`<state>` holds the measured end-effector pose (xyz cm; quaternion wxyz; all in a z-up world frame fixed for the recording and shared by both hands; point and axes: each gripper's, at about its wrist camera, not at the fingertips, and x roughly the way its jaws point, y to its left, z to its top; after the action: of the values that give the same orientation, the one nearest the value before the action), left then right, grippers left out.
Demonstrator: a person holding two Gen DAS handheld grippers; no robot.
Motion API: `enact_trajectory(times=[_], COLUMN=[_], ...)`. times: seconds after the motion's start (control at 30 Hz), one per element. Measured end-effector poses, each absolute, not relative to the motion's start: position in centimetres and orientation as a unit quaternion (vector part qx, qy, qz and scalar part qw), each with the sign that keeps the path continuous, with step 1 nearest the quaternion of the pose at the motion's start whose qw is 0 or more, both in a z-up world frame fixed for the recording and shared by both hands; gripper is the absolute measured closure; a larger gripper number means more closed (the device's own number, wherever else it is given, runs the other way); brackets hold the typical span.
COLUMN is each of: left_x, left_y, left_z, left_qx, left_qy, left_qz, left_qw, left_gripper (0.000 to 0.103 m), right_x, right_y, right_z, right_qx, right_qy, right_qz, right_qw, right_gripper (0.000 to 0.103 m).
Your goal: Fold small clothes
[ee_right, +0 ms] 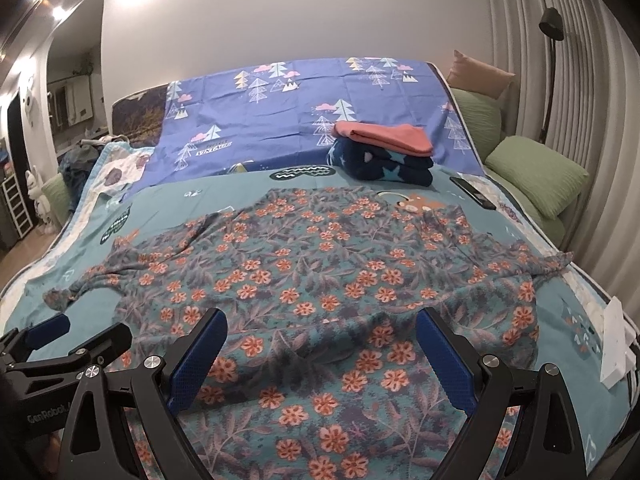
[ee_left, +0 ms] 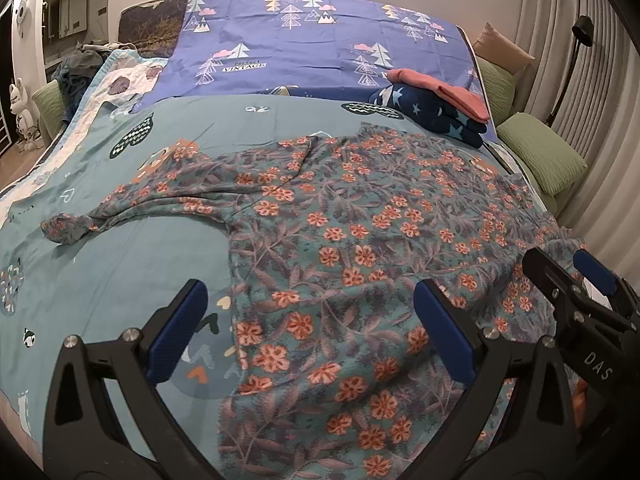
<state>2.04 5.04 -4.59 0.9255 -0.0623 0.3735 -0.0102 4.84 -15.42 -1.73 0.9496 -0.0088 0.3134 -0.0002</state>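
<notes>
Two grippers low over floral garment [ee_left: 360, 216] (spread flat) | left gripper [ee_left: 312, 320] spread | right gripper [ee_right: 320, 354] spread

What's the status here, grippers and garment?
Left gripper and right gripper open, hovering. Floral garment spread flat, unfolded. Folded stack behind, clear.

My two wrist cameras looked forward and down, low and close over the floral garment [ee_left: 360, 240] on the bed [ee_right: 560, 292], side by side, sharing that spread.
</notes>
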Motion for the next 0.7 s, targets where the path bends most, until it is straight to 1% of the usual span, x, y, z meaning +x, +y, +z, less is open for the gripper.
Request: enact_trajectory(times=[0.3, 0.7], left_x=[2.5, 3.4], left_y=[8.0, 10.1], left_z=[-5.1, -5.5], left_qx=[-0.111, -0.111], left_qy=[0.369, 0.376], left_qz=[-0.007, 0.026], left_qw=[0.923, 0.92], left_gripper=[0.001, 0.001], right_x=[6.1, 7.5], right_y=[-14.7, -12.6], right_z=[-1.9, -2.5], right_qx=[-0.012, -0.024], right_qy=[0.32, 0.331], right_qz=[0.024, 0.056], right_qw=[0.947, 0.942], right_gripper=[0.006, 0.006])
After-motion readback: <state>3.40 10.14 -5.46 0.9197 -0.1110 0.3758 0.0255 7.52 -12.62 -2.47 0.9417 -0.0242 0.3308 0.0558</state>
